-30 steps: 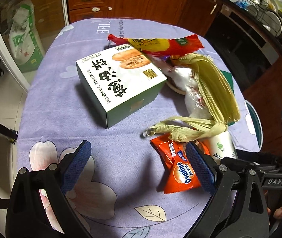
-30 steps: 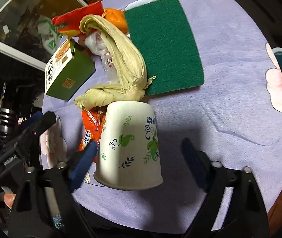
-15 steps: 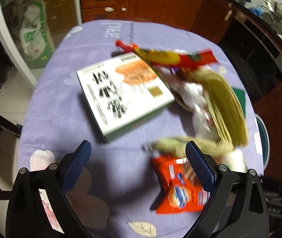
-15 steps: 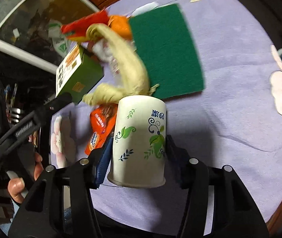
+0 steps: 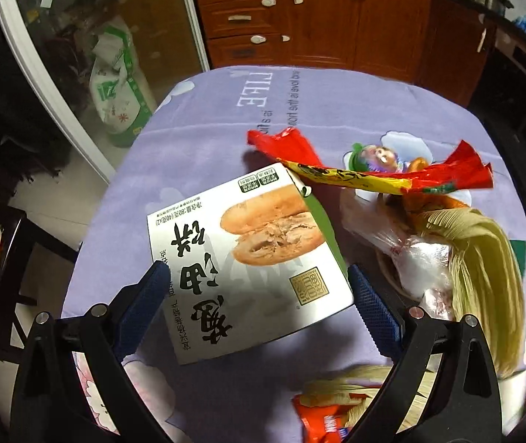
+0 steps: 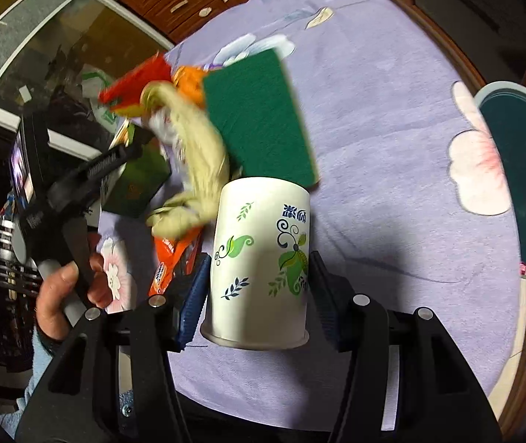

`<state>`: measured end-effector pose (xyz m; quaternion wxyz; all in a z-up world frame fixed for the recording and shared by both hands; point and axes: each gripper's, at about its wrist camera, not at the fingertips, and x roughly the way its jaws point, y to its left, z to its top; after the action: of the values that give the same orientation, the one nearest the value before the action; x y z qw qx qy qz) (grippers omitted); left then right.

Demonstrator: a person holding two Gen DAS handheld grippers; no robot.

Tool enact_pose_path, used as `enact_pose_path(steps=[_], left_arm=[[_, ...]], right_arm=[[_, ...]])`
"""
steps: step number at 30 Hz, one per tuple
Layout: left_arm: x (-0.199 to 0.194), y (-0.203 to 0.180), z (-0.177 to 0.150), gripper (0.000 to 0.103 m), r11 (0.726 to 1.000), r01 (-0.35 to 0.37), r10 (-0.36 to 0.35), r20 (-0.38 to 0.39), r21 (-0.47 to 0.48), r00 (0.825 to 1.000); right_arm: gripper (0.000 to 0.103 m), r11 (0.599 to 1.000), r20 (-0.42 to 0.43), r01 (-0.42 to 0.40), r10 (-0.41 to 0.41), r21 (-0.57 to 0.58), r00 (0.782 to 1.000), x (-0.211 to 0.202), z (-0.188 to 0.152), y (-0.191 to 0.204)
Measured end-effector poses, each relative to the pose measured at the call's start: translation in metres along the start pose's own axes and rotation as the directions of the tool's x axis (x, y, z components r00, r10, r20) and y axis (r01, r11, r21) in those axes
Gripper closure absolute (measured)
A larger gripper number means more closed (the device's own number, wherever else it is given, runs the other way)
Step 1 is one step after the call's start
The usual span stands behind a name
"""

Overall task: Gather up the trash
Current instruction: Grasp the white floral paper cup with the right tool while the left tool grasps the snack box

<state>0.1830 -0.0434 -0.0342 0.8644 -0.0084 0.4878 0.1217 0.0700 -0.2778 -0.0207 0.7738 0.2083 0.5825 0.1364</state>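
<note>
- Since a second ago my right gripper [image 6: 257, 297] has gone from straddling the paper cup [image 6: 259, 262] with its jaws wide to pinching it by the sides, and the cup now stands clear of the purple tablecloth [image 6: 381, 155].
- In the same time my left gripper [image 5: 259, 310] has come in over the white-and-green food box [image 5: 248, 258]; its jaws are spread, one on each side of the box, and neither pad touches it.
- The cup is upside down: its rolled rim sits nearest the camera, its closed base points away towards the green scouring pad [image 6: 259, 118], and its long axis runs along the fingers.
- The cup is white with green leaves and dark blue scrolls printed on it.
- Only the right wrist view shows the cup, the teal bin [image 6: 521, 184] at the table edge, and the person's hand [image 6: 60, 291] on the left gripper's handle.
- Only the left wrist view shows the box top with its sandwich picture and black characters, plus the red-and-yellow snack wrapper [image 5: 373, 173] lying past the box's far corner.
- Both views catch the pale corn husks [image 5: 484, 265] and the orange sachet [image 6: 174, 258].
- The right view is blurred around the far litter.
</note>
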Motion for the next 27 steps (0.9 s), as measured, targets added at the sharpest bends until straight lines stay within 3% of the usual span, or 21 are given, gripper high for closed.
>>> enact_pose_path(steps=[8, 15, 17, 21, 27], left_arm=[[-0.008, 0.054, -0.023, 0.003, 0.999, 0.013, -0.013, -0.006, -0.048, 1.000], [-0.016, 0.096, -0.030, 0.003, 0.993, 0.026, -0.028, -0.014, -0.111, 1.000], [-0.007, 0.101, -0.029, 0.003, 0.992, 0.027, -0.034, -0.048, -0.126, 0.998], [0.013, 0.104, -0.032, 0.003, 0.984, 0.075, -0.092, -0.101, -0.161, 0.991], [0.003, 0.098, -0.041, 0.008, 0.979, 0.182, -0.186, -0.044, -0.091, 0.981]], right_arm=[[0.052, 0.999, 0.095, -0.006, 0.009, -0.031, 0.995, -0.027, 0.011, 0.022], [0.052, 0.991, 0.075, -0.028, 0.038, -0.130, 0.996, -0.011, 0.021, 0.073], [0.052, 0.988, 0.060, -0.032, 0.042, -0.152, 0.997, -0.001, 0.025, 0.087], [0.052, 0.986, 0.037, -0.034, 0.041, -0.165, 0.998, 0.013, 0.031, 0.100], [0.052, 0.986, 0.026, -0.018, 0.023, -0.166, 0.999, 0.020, 0.032, 0.100]])
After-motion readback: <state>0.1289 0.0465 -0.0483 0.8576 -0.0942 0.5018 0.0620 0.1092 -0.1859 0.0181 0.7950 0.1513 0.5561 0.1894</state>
